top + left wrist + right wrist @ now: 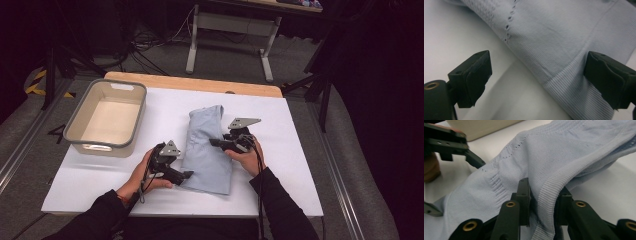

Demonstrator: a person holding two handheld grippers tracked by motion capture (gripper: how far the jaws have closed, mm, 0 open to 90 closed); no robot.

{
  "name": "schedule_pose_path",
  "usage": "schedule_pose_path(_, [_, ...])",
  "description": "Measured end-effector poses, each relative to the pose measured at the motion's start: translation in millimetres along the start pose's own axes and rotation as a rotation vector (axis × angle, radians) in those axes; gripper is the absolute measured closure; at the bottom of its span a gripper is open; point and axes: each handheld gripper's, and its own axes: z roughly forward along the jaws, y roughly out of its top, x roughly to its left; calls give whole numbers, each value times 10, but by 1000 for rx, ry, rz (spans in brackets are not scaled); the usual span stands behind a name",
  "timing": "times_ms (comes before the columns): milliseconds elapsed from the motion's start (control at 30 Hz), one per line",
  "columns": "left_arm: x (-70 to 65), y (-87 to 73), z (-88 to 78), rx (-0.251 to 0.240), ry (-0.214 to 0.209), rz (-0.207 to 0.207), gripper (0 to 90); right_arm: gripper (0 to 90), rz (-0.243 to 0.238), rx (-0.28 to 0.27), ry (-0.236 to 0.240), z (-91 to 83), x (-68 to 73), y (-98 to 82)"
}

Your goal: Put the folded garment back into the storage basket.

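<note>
Pale blue garment (207,150) lies folded mid-worktop (290,165), right of the grey bin (107,116). Ribbed hem is pinched in the right tool (541,202), jaws narrow. Left tool (537,80) stands wide, hem corner between unpressed pads. Corner is best clamped before any lift, fabric kept taut.

A grey-rimmed plastic bin (106,117) with a cream inside sits on the white tabletop (295,165), well apart from the fingers, beyond them and off to their left side. Its cut-out handle faces the far edge, where a strip of bare wood (195,83) runs along the tabletop. Farther beyond the fingers, on the grey carpeted floor (225,60), stands the white frame of another desk (231,30), with dark cables (150,47) trailing beside it. Yellow and black tape (37,82) marks the floor far to the left.
</note>
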Motion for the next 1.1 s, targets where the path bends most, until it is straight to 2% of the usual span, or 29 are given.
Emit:
schedule_pose_path(133, [3, 47, 52, -9, -22, -11, 110, 721, -35, -50, -10, -101, 57, 24])
schedule_pose_path(200, [-13, 65, 67, -17, -27, 3, 149, 721, -49, -64, -23, -132, 79, 38])
schedule_pose_path(267, [-21, 84, 90, -30, -50, 5, 191, 721, -58, -82, -27, -155, 103, 51])
schedule_pose_path(433, [-17, 114, 114, -48, -73, 4, 297, 721, -92, -113, -47, -206, 177, 97])
schedule_pose_path(667, [-25, 143, 105, -88, -58, 40, 528, 721, -85, -152, -72, -259, 186, 119])
schedule_pose_path(833, [-32, 168, 78, -118, -47, 72, 648, 721, -72, -167, -88, -281, 179, 128])
schedule_pose_path(1100, [-57, 222, -15, -136, -7, 127, 718, 719, -61, -201, -102, -329, 201, 166])
